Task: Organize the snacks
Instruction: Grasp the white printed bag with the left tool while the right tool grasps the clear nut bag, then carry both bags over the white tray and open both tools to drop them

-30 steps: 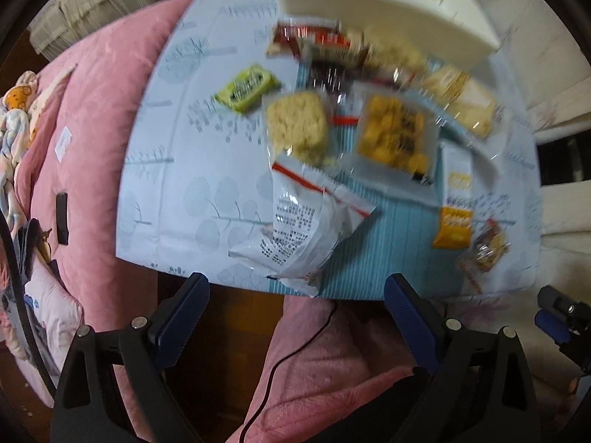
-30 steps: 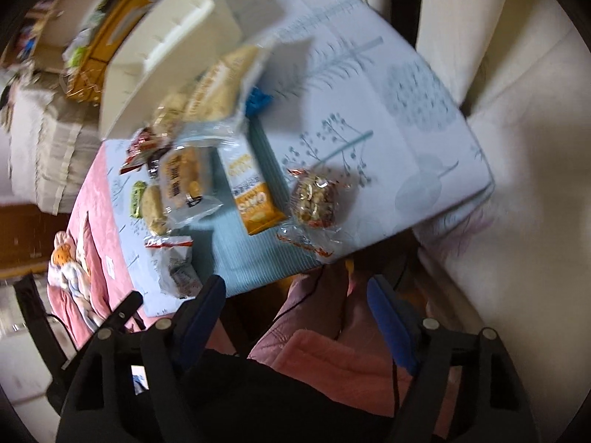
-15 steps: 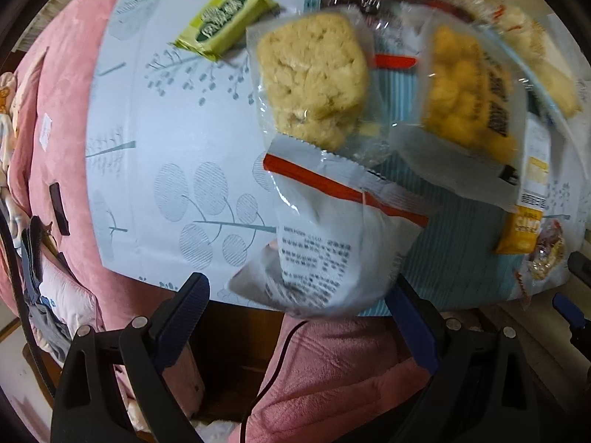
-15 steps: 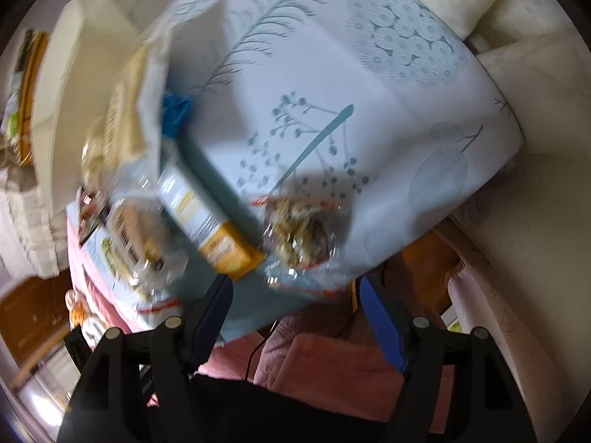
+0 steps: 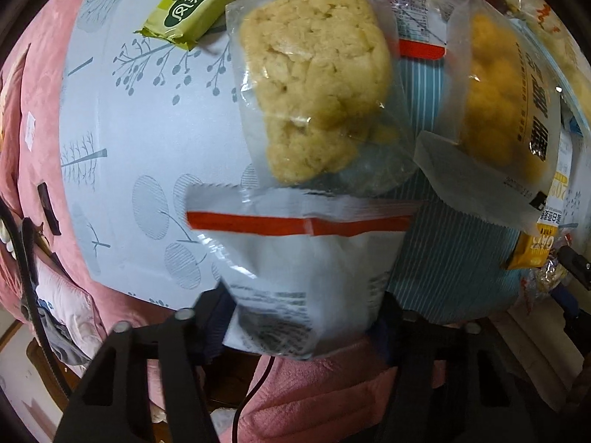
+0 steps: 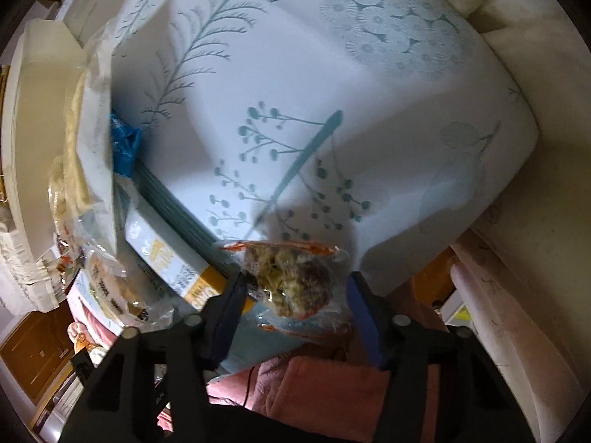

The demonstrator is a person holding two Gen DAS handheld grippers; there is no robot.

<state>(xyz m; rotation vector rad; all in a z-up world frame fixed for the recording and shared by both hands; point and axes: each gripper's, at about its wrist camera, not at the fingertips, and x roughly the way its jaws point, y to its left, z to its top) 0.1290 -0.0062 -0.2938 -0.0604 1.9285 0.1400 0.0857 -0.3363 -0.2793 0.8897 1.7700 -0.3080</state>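
A white packet with a red stripe [image 5: 306, 258] lies at the table's near edge. My left gripper [image 5: 301, 317] is closing its jaws, and the pads press on the packet's lower sides. In the right wrist view a nut snack in a clear wrapper with red ends [image 6: 291, 280] sits between the blue pads. My right gripper [image 6: 295, 295] is closing too, with its pads against the wrapper. Behind the white packet lie a pale rice cake in a clear bag [image 5: 317, 85], a green packet [image 5: 199, 3] and a bag of yellow-orange pieces [image 5: 495, 110].
The table wears a pale blue cloth with tree prints [image 5: 122, 140] and a striped teal mat [image 5: 443, 265]. A cream tray [image 6: 33, 110] stands at the far left of the right wrist view, beside a white and orange bar [image 6: 166, 258]. A pink blanket [image 5: 332, 398] lies below the table's edge.
Both grippers came down onto the table's near edge. The left jaws narrowed around the white packet, the right jaws around the nut snack, and the right view rolled.
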